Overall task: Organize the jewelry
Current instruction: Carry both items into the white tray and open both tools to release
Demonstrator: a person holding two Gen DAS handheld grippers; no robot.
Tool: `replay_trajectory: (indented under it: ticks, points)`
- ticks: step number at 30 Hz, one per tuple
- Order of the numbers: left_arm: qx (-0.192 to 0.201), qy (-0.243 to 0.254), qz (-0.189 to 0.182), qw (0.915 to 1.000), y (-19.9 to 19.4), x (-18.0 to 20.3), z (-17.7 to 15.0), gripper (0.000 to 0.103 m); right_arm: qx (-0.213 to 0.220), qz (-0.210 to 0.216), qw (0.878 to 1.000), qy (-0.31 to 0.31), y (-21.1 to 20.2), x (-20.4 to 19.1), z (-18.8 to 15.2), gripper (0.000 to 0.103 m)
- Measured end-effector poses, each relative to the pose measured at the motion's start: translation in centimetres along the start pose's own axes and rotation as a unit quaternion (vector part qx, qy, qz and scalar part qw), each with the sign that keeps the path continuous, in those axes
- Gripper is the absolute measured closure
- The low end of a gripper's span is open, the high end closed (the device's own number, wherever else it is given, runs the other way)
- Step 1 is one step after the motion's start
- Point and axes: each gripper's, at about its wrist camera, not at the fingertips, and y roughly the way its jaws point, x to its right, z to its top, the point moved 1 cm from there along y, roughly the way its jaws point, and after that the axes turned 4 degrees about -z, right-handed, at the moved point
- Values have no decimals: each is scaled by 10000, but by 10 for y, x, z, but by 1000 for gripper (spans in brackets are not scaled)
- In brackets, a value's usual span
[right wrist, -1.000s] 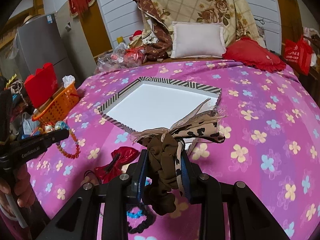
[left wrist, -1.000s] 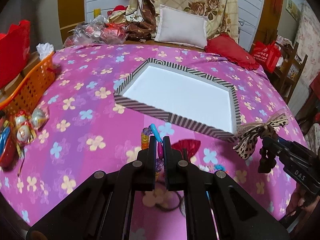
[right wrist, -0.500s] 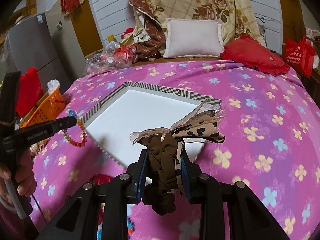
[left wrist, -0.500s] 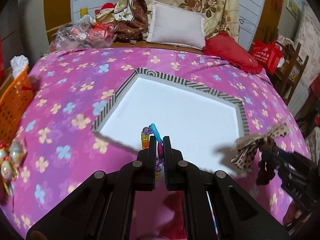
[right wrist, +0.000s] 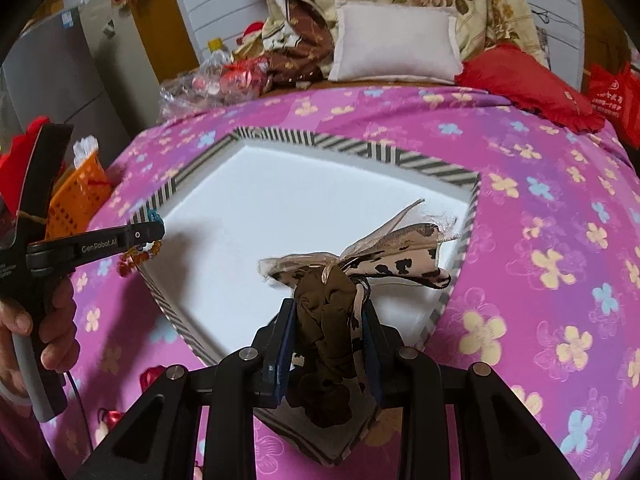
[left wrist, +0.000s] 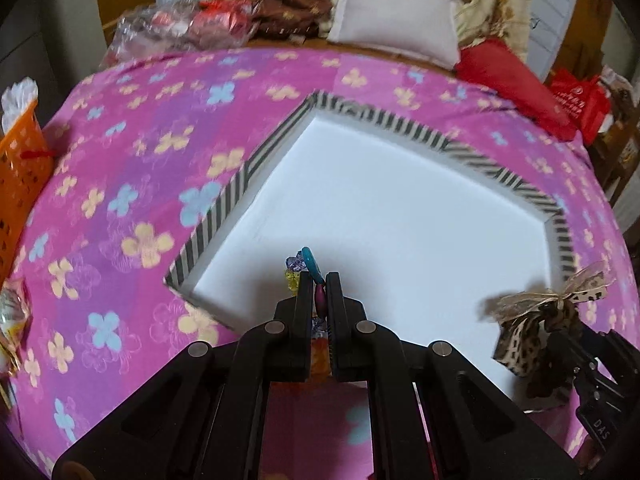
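A shallow white tray with a black-and-white striped rim [left wrist: 224, 204] [right wrist: 304, 136] lies on the pink flowered bedspread. My left gripper [left wrist: 319, 280] is shut on a coloured bead bracelet [left wrist: 308, 264] and holds it over the tray's near-left edge; the gripper also shows in the right wrist view [right wrist: 154, 230] with orange beads [right wrist: 136, 256] hanging below. My right gripper [right wrist: 330, 308] is shut on a brown leopard-print bow scrunchie [right wrist: 360, 264] above the tray's near-right part; the scrunchie also shows in the left wrist view [left wrist: 536, 316].
An orange basket [left wrist: 18, 176] stands at the bed's left edge. A white pillow [right wrist: 394, 42], red cushion [right wrist: 524, 80] and plastic-wrapped items [left wrist: 180, 28] lie at the back. Red bow items [right wrist: 150, 376] lie on the spread near me.
Both grippers have moved forward with their items and now hang over the tray; before, they were over the bedspread short of its near edge.
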Motion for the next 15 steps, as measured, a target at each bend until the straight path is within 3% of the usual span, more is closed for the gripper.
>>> replay_trajectory:
  ticks: [12, 15]
  points:
    - [-316, 91, -231, 9992, -6, 3, -37, 97, -206, -16, 9995, -237, -3, -4, -18, 73]
    - [-305, 63, -268, 9992, -11, 3, -35, 97, -188, 65, 9995, -259, -5, -6, -16, 58]
